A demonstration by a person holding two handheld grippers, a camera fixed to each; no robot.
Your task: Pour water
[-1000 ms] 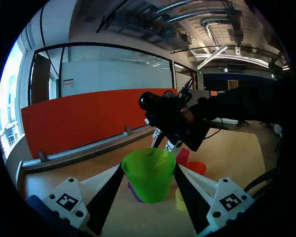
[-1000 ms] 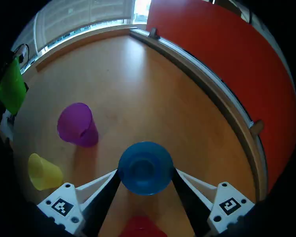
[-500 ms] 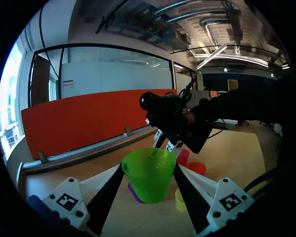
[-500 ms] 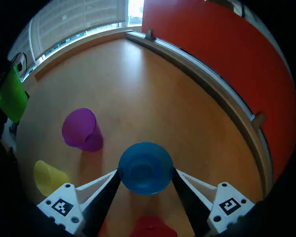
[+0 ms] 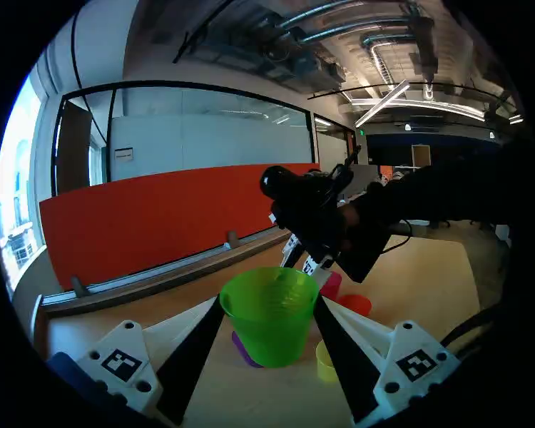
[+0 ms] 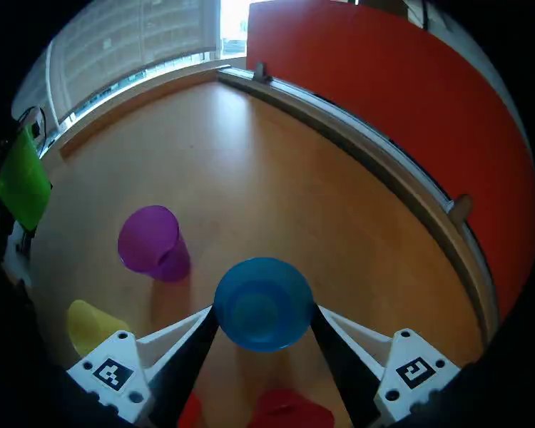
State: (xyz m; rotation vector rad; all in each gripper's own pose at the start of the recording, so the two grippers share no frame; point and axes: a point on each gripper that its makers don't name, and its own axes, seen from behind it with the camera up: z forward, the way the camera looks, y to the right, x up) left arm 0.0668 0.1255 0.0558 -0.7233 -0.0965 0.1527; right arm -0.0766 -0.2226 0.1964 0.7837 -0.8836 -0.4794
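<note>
- Left hand-held gripper [image 5: 269, 305] is clenched on a green cup [image 5: 269, 327], one finger pressing on each side of the cup's wall.
- In the left gripper view the green cup stands upright between the fingers, open mouth up, above the wooden surface [image 5: 417, 274].
- Right hand-held gripper [image 6: 263, 308] is clamped on a blue cup [image 6: 263, 303], with both fingers pressing against its rim from either side.
- The right gripper view looks down into the blue cup's open mouth to its base. I cannot tell whether there is water in it.
- In the left gripper view, the right hand-held gripper hangs beyond and above the green cup, gripped by a hand [image 5: 354, 214] in a dark sleeve.
- On the surface below, in the right gripper view, a purple cup [image 6: 152, 244] stands to the left of the blue cup, and a yellow cup [image 6: 89, 327] stands nearer the lower left edge.
- A red cup [image 6: 289, 410] sits at the bottom edge of that view, under the blue cup.
- In the left gripper view a pink cup [image 5: 332, 284] stands just behind the green cup's right side.
- The green cup also appears at the far left edge of the right gripper view, well apart from the blue cup.
- A red partition [image 6: 410, 107] runs along the far edge of the surface, and a window [image 6: 125, 43] with blinds meets it at the corner.
</note>
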